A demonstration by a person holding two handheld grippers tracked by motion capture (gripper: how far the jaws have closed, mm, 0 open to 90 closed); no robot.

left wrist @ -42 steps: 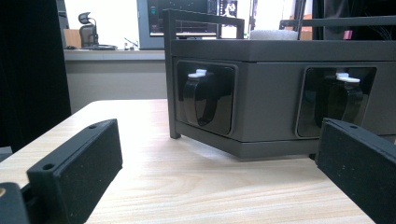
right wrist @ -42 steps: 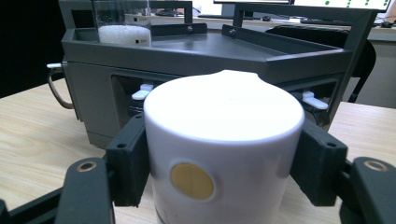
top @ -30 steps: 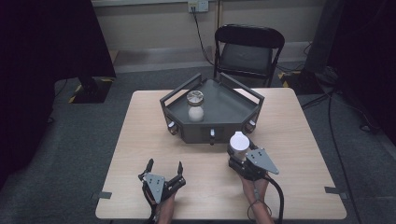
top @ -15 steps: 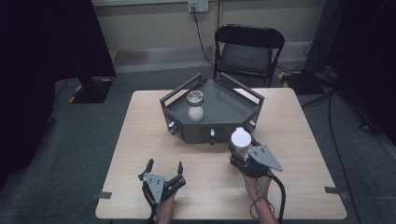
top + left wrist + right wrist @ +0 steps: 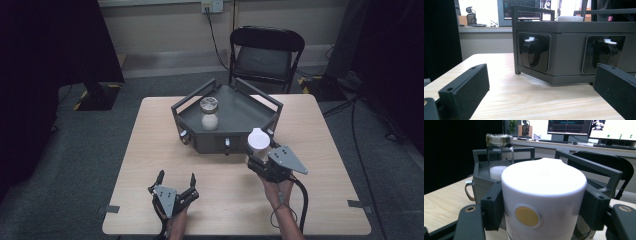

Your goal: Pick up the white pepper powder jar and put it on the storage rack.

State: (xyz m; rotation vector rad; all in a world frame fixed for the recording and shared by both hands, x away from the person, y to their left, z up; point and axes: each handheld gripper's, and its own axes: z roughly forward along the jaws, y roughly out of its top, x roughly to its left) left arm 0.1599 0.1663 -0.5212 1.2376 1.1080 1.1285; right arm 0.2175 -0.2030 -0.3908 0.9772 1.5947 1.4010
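My right gripper (image 5: pixel 259 152) is shut on a white cylindrical container (image 5: pixel 258 140) with a white lid and a yellow dot (image 5: pixel 527 216), held above the table just in front of the dark grey tray box (image 5: pixel 240 117). Both black jaws press on the container's (image 5: pixel 544 195) sides. On the tray stands a glass jar (image 5: pixel 209 113) with white powder at its bottom and a metal lid (image 5: pixel 498 139). My left gripper (image 5: pixel 175 179) rests low near the table's front edge, open and holding nothing. Along its jaws I see the tray box's front (image 5: pixel 574 47) with two recessed clips.
The tray box has raised rails and small knobs (image 5: pixel 227 145) on its front faces. A black folding chair (image 5: pixel 265 55) stands behind the table (image 5: pixel 150 145). A cable (image 5: pixel 302 200) trails from the right gripper toward the front edge.
The right gripper has risen with the white container and drifted a little toward the tray. The left gripper stayed put.
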